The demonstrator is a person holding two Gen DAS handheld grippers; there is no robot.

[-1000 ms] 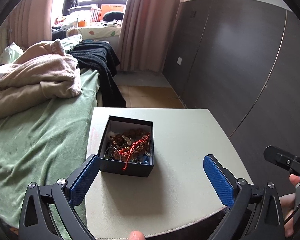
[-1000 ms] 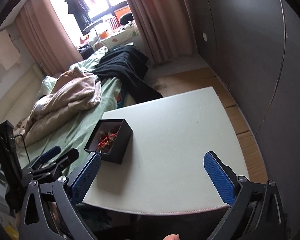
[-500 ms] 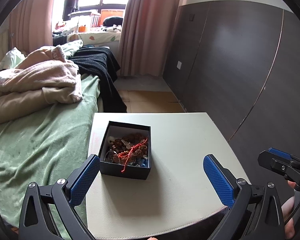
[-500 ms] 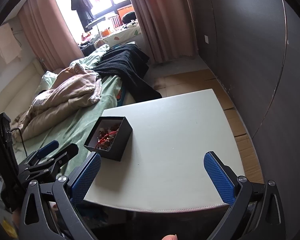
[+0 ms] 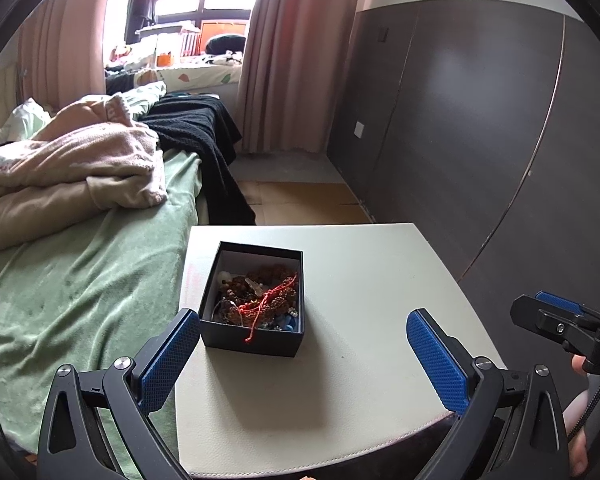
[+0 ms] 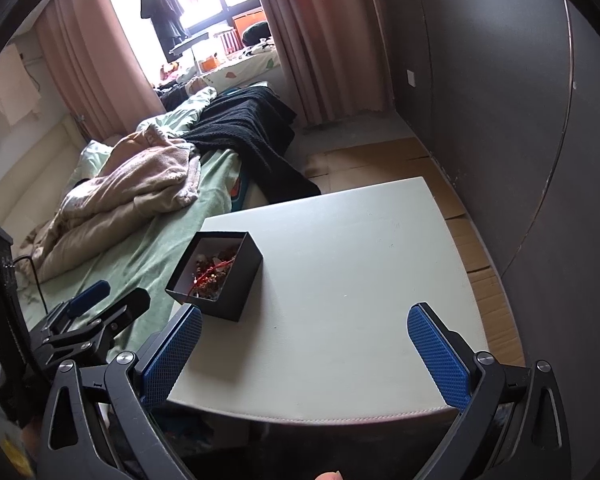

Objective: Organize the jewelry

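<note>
A small black open box (image 5: 256,338) stands on the left part of a pale square table (image 5: 372,320). It holds a tangle of brown bead strings and a red cord (image 5: 262,304) that hangs over its near wall. My left gripper (image 5: 302,356) is open, its blue pads wide apart, just short of the box's near side. In the right wrist view the same box (image 6: 236,284) lies ahead and left of my right gripper (image 6: 304,360), which is open and holds nothing above the table's near edge.
A bed with a green sheet (image 5: 80,280), a beige blanket (image 5: 68,168) and a black throw (image 5: 204,140) borders the table's left side. Dark wall panels (image 5: 480,140) run along the right. Cardboard covers the floor (image 6: 476,248) beyond the table.
Both grippers have pulled back and risen slightly, so the box and table sit a little lower and farther in the views. Both stay open.
</note>
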